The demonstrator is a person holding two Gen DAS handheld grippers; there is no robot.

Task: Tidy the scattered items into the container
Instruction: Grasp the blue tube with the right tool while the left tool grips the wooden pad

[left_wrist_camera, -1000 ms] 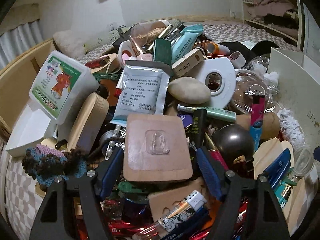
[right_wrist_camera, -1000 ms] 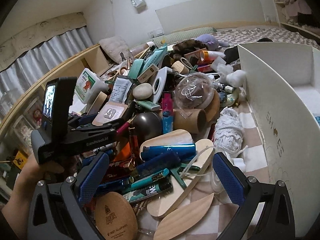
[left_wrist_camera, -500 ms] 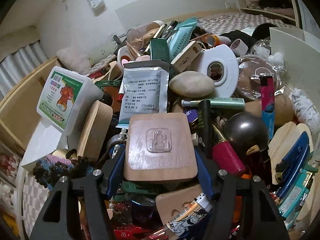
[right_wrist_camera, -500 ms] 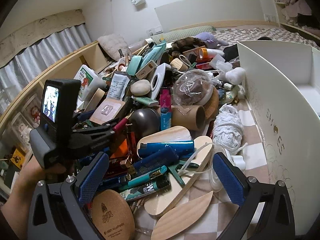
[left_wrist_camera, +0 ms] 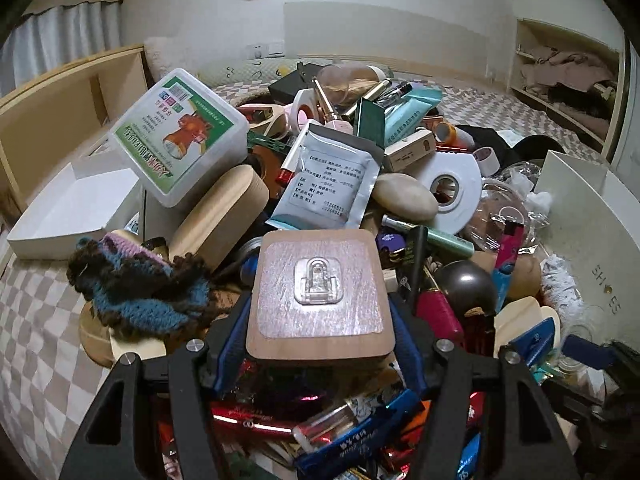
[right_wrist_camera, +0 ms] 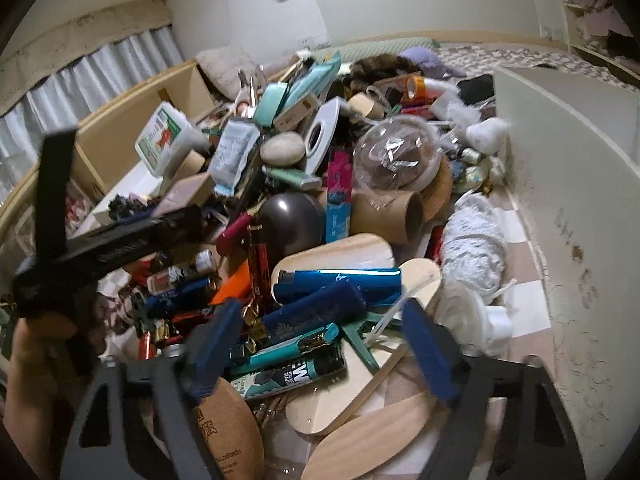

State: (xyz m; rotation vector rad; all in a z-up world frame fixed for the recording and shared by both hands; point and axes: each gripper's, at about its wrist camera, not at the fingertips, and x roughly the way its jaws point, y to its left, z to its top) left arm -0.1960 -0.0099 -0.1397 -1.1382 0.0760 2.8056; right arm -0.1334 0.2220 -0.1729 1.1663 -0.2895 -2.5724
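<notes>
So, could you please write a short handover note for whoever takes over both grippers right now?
Left gripper: shut on the wooden square with the clear hook, held above the pile.
Right gripper: open, holding nothing, over the lighters and wooden pieces at the pile's near edge.
White container: on the right beside the pile; its inside is barely in view.
Done: one item gripped.
Left: carry the square into the container, then clear the rest, nearly the whole pile.
</notes>
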